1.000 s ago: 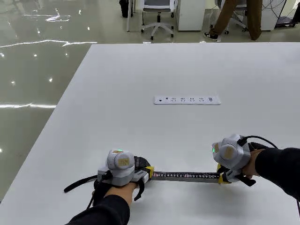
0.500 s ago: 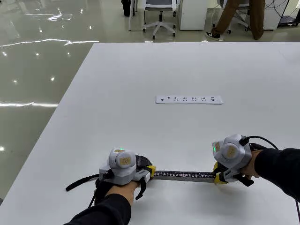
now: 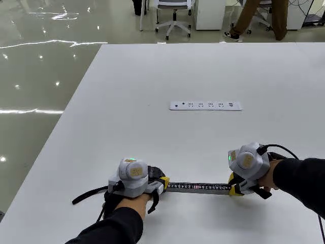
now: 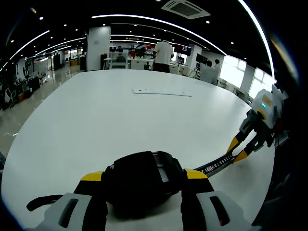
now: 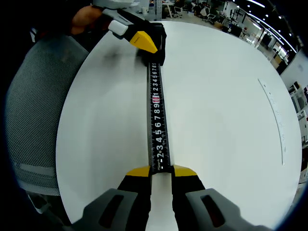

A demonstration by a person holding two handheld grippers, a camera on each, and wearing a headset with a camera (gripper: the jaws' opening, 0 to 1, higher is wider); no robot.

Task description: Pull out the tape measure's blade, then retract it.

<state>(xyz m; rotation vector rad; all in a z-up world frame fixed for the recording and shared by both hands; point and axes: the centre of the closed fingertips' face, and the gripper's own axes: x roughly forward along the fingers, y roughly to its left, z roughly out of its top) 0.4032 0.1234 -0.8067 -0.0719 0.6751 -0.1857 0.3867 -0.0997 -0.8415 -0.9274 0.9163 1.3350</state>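
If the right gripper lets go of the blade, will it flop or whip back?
Likely whips back: the blade runs straight from the case to the right gripper. It looks thin and narrow, so probably springy, and may buckle if pushed endwise.

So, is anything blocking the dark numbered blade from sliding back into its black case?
Nothing visible does: the dark numbered blade runs over bare white table from the right gripper straight to the black case in the left gripper.
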